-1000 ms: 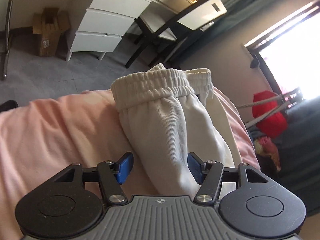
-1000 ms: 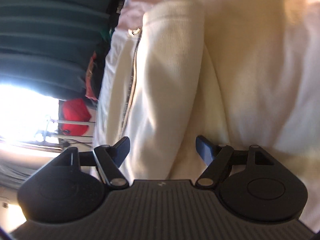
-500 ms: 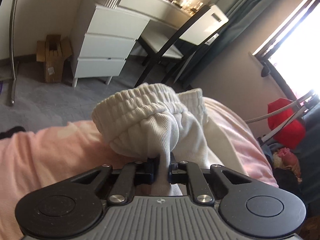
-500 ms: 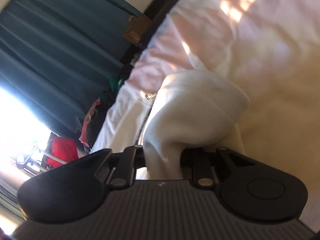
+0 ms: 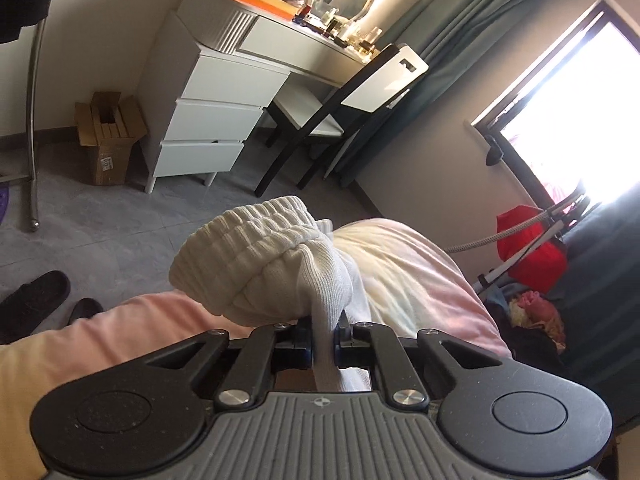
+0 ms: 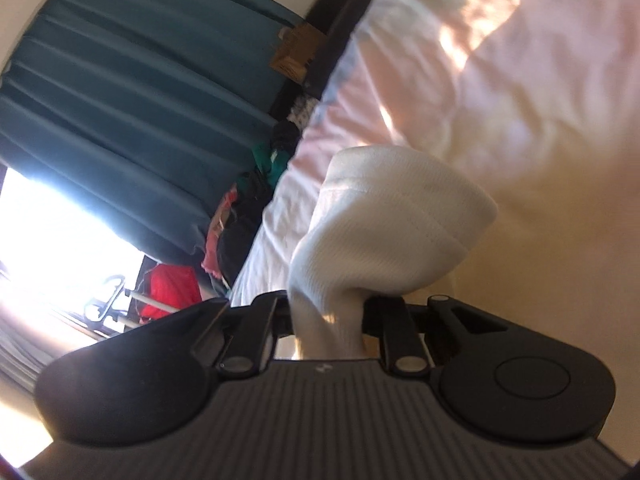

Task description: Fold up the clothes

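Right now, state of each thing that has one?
Left gripper: shut on garment.
Right gripper: shut on garment.
Garment: white, bunched, lifted by waistband end and hem end.
Drawers: all closed.
Box: flaps open.
Curtain: partly drawn.

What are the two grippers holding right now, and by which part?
Both hold the white pants: the left gripper pinches fabric just below the elastic waistband, the right gripper a bunched fold near a stitched hem.

Cream ribbed trousers [image 5: 280,264] – pale pink bedding [image 5: 420,280] (teal curtains [image 6: 120,100], red bag [image 5: 532,248]).
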Demonstrator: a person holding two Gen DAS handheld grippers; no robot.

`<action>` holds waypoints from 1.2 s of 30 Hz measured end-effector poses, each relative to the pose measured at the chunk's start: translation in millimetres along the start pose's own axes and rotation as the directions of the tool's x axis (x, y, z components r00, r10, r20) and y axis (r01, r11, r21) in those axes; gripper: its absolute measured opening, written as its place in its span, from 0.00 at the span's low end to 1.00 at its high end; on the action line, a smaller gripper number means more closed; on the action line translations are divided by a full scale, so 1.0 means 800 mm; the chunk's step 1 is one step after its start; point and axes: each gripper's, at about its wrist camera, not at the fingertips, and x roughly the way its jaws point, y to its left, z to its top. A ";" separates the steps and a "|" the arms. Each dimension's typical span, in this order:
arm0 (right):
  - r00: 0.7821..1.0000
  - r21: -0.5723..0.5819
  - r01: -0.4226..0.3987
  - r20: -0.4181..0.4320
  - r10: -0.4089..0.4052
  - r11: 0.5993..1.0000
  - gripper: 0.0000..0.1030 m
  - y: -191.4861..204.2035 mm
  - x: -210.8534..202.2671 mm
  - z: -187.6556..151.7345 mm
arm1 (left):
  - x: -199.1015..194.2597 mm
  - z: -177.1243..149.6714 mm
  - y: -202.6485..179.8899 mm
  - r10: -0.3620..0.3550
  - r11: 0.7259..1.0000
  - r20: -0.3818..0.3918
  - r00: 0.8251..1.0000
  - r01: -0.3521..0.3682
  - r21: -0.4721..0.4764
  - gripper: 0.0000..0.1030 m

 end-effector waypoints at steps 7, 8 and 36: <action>0.999 -0.004 0.045 -0.021 -0.045 0.999 0.16 -0.026 -0.080 0.001 | -0.091 -0.027 0.073 -0.015 0.996 -0.089 0.996 0.022 0.083 0.10; 0.997 -0.001 0.063 -0.032 -0.063 0.998 0.16 -0.032 -0.082 0.001 | -0.095 -0.033 0.084 -0.013 0.996 -0.103 0.995 0.021 0.085 0.10; 0.978 0.121 0.131 -0.179 -0.109 0.984 0.51 -0.100 -0.056 0.000 | -0.167 -0.190 -0.006 -0.082 0.847 -0.007 0.997 0.073 0.526 0.78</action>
